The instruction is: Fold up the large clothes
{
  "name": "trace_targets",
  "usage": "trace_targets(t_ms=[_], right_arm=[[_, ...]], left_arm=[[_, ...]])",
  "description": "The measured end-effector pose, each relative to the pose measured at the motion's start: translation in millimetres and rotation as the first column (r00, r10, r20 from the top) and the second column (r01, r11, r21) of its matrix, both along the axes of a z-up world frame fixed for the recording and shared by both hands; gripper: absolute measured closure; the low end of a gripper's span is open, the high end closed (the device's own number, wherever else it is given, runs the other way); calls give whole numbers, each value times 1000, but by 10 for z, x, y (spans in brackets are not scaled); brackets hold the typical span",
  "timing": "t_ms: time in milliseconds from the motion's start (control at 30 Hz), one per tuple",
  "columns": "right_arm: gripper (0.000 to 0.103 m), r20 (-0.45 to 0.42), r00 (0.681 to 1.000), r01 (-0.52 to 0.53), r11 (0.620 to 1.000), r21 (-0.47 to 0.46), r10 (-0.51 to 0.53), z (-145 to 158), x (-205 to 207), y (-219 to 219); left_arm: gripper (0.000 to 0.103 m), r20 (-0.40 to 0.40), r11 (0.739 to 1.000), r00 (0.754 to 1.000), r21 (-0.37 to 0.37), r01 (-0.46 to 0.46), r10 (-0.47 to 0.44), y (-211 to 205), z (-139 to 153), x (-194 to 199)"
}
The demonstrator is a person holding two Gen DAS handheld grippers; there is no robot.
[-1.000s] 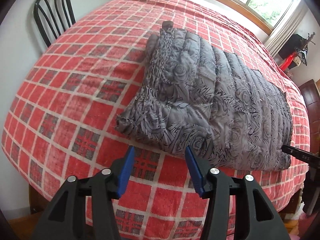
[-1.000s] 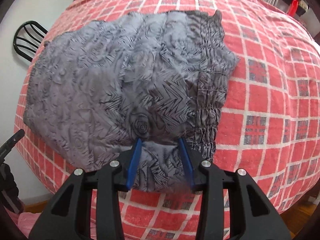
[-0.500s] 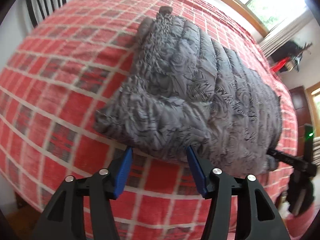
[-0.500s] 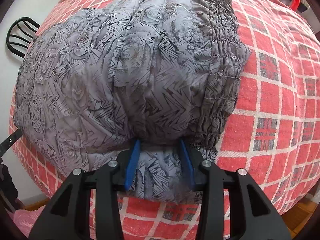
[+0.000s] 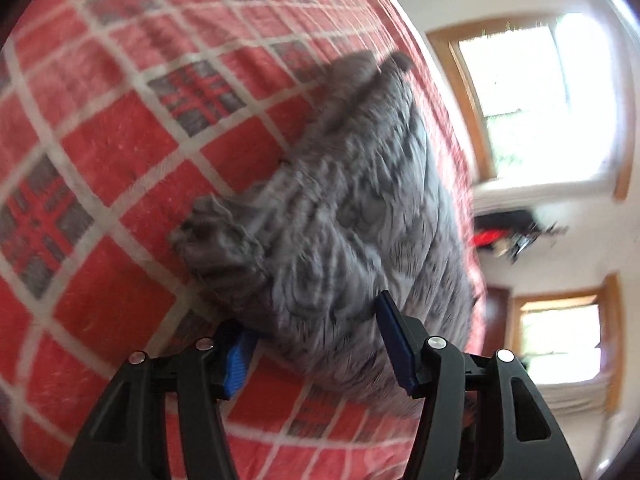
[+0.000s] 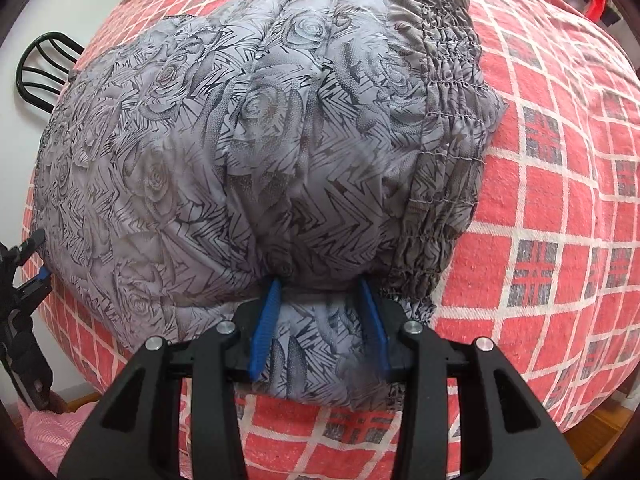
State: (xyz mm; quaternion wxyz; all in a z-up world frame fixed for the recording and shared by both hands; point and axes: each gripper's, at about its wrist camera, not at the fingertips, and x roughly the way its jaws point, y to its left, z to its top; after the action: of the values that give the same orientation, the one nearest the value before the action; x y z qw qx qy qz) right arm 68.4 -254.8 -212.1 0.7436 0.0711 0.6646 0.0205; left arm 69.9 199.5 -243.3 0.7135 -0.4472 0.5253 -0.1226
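Both grippers straddle the grey padded jacket (image 6: 248, 152)'s near edge, left gripper (image 5: 316, 344) and right gripper (image 6: 320, 320) spread wide, gripping nothing; next, close, then fold away.

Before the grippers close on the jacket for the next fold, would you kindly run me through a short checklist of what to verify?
1. Right hand-held gripper straddles the near edge of the grey jacket, fabric between open jaws: ok.
2. Left hand-held gripper open around the jacket's edge: ok, fabric lies between the jaws.
3. How much of the padding each gripper takes in: cannot tell.
4. Left wrist view sharp enough to judge placement: not ok, it is blurred.
5. Jacket lies fully on the red checked bedspread, not hanging off: ok in the right wrist view.
6. Elastic hem free of the right gripper: ok, it sits to the right of the jaws.
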Motion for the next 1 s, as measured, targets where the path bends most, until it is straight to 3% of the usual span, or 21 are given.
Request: trace_targets(t_ms=[100,167,267,300,367,500,667,767,867,1000], right_arm=[[63,-2,1000,3,1000,-2,-3,15,-18,37],[63,-4,1000,3,1000,-3,-3,13,-5,33],[63,-6,1000,5,1000,-5,-5,16,-3,41],[63,-5,1000,7,1000,-5,-7,18,-5,42],[63,-1,1000,10,1000,-3,-10,15,-10,35],[63,4,1000,16,1000,-5,-16,7,-18,44],[63,24,999,34,999,17,-34,-20,-31,-27],[62,39,998,52,997,49,-54,20,-75,-90],[62,74,993,85,991,105,-93,220,-169,-221],[60,157,981,93,985,144,-115,641,-365,-392]], left_arm=[[45,4,997,999,-56,-50,50,69,-87,46],[47,25,999,999,-26,-35,36,56,-88,83],[63,44,999,998,16,-34,33,42,-81,94],[72,47,999,998,0,-41,41,50,-94,74],[78,51,998,997,-26,-56,58,81,-86,73],[80,19,997,998,-45,-60,61,86,-215,87],[83,40,999,999,-26,-36,37,53,-242,130],[86,58,997,998,81,-11,6,-41,-39,177],[89,131,980,990,200,22,-49,-168,351,181],[90,243,947,960,316,55,-137,-393,900,158]])
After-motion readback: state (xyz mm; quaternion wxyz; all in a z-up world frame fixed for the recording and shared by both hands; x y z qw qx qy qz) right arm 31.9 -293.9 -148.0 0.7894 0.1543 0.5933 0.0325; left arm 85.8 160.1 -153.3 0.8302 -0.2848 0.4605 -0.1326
